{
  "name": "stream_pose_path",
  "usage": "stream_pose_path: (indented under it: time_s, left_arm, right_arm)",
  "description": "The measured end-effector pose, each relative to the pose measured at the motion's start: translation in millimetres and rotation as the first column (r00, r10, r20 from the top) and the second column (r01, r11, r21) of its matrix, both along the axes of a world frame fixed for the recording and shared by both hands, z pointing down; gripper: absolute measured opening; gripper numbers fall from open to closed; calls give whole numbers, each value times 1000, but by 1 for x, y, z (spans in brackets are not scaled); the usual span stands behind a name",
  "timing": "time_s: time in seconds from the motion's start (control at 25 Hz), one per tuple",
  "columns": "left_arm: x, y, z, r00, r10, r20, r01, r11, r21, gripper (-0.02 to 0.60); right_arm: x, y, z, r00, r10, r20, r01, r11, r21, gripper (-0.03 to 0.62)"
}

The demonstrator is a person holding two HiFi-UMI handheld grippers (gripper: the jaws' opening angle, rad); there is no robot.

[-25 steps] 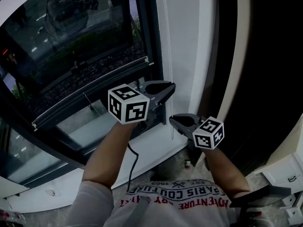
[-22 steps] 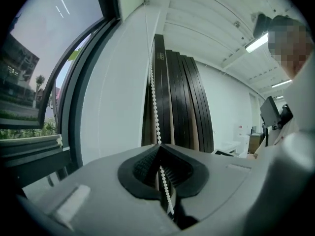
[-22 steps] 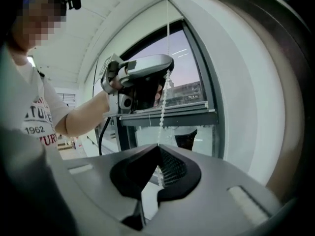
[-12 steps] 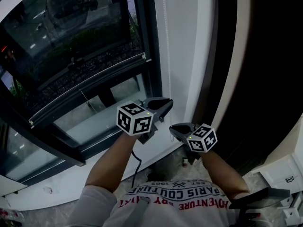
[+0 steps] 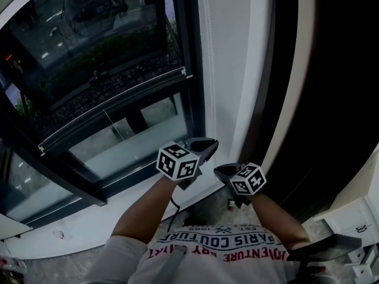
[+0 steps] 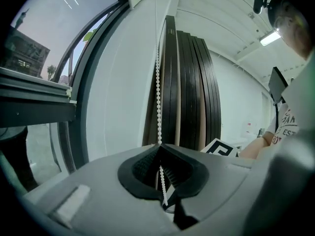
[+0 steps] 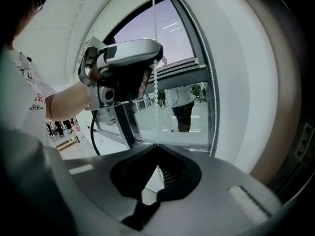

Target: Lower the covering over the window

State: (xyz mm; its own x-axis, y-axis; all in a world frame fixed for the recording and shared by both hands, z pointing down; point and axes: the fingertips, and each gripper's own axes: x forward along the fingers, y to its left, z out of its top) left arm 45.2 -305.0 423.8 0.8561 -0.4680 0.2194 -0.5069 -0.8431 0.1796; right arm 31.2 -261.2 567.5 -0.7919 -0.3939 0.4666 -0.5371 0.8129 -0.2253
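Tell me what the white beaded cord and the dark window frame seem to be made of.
The white beaded cord: likely plastic, smooth, slightly glossy; small uniform round beads. The dark window frame: probably coated metal, matte; straight, sharp-edged bars.

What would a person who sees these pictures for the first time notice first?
First, the left claw and the right claw, both shut on the white bead chain that hangs by the window frame. Then the dark window fills the head view's left side, with a pale bar across it.
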Motion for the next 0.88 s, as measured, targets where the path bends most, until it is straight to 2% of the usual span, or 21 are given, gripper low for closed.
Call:
stream_pose_path:
  time_s: [0.24, 0.32, 0.4, 0.56, 0.68, 0.88]
  left_arm:
    - [-8, -1, 2, 999, -20, -35, 20, 1000, 6, 7]
    - [-10, -1, 3, 999, -22, -31, 22, 1000, 7, 8]
    - [-12, -2, 3, 999, -27, -32, 27, 1000, 7, 7]
    - [-15, -6, 4, 999, -40, -33, 40, 999, 9, 8]
    - [-13, -7, 6, 999, -35, -24, 35, 999, 12, 8]
    - [-5, -6, 6, 1000, -15, -12, 16, 1000, 21, 8]
  right_arm:
    - [2, -1, 0, 999, 0, 50, 1, 1000, -20, 9]
    - [5, -2, -7, 997, 1, 80, 1, 1000, -28, 60]
    - [12, -7, -20, 995, 12, 97, -10, 1000, -20, 81]
    - [25, -24, -65, 991, 28, 132, -35, 998, 48, 87]
    - [29, -38, -120, 982, 29, 187, -54, 990, 131, 89]
    - [17, -53, -223, 954, -43, 297, -42, 961, 275, 95]
